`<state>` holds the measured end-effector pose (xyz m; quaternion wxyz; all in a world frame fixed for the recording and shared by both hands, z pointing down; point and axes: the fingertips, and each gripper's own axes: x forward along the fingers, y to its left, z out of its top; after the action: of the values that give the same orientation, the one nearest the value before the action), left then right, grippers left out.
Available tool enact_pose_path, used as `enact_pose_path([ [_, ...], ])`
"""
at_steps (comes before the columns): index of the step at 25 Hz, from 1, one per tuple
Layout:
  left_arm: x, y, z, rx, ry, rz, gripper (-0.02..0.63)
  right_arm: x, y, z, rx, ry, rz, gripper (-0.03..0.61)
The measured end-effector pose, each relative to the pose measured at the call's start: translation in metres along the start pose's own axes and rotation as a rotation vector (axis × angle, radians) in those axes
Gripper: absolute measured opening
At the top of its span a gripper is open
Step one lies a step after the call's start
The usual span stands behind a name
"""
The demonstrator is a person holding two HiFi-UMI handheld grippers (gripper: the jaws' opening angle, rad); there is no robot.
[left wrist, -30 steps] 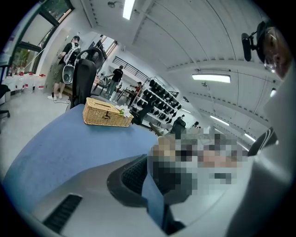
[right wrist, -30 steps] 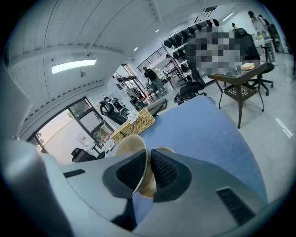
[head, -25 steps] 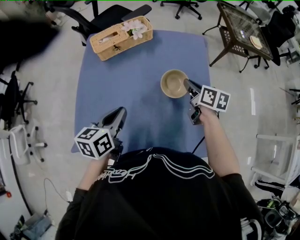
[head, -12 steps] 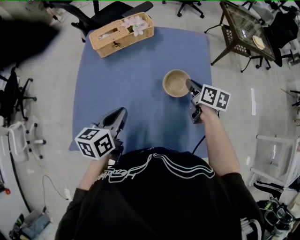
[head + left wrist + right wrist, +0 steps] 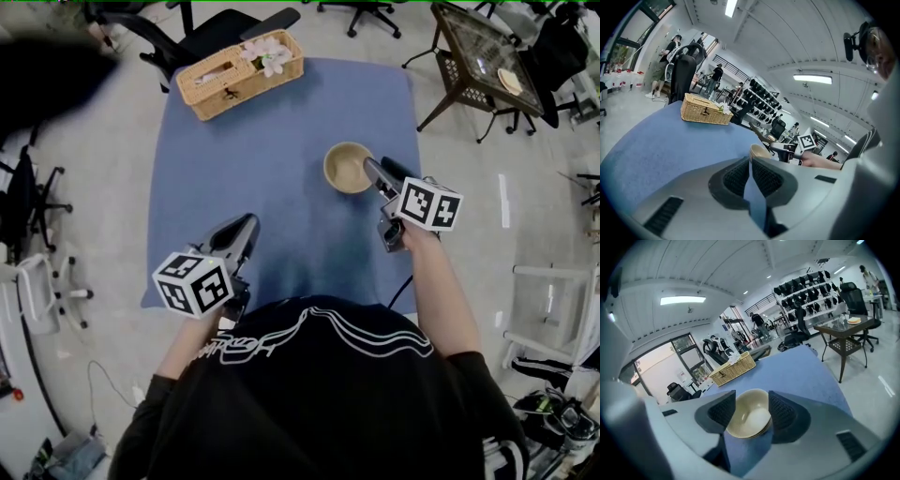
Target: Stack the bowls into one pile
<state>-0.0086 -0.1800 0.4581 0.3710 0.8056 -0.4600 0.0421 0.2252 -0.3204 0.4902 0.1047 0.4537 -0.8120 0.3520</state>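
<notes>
In the head view, the person's body is hiding the near edge of the blue desk [image 5: 281, 141], and a dark blur is covering the top left corner. The bowls [image 5: 347, 167] are sitting nested in one pile right of the desk's middle, mouths facing up; being round, they are pointing no way along the desk. A basket [image 5: 242, 73] is lying at the far edge. The right hand-held gripper [image 5: 380, 168] is reaching to the pile's right rim. The left hand-held gripper [image 5: 244, 227] is hovering well apart from it.

In the left gripper view, the jaws are standing together with only a thin slit between, holding nothing. They are hiding all but the pile's rim [image 5: 758, 150].

In the right gripper view, the jaws have just been opening and are standing wide. The pile [image 5: 747, 420] is sitting between them with stacked rims showing, and neither pad is pressing it.
</notes>
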Motion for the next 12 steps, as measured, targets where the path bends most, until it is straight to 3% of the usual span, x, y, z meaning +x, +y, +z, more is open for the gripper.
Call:
enact_pose_path([
  [6, -0.011, -0.013, 0.023, 0.030, -0.020, -0.062, 0.038, -0.040, 0.051, 0.012, -0.154, -0.087, 0.038, 0.233],
  [12, -0.039, -0.043, 0.049, 0.108, -0.025, -0.155, 0.038, -0.088, 0.140, 0.005, -0.203, -0.144, 0.204, 0.222],
])
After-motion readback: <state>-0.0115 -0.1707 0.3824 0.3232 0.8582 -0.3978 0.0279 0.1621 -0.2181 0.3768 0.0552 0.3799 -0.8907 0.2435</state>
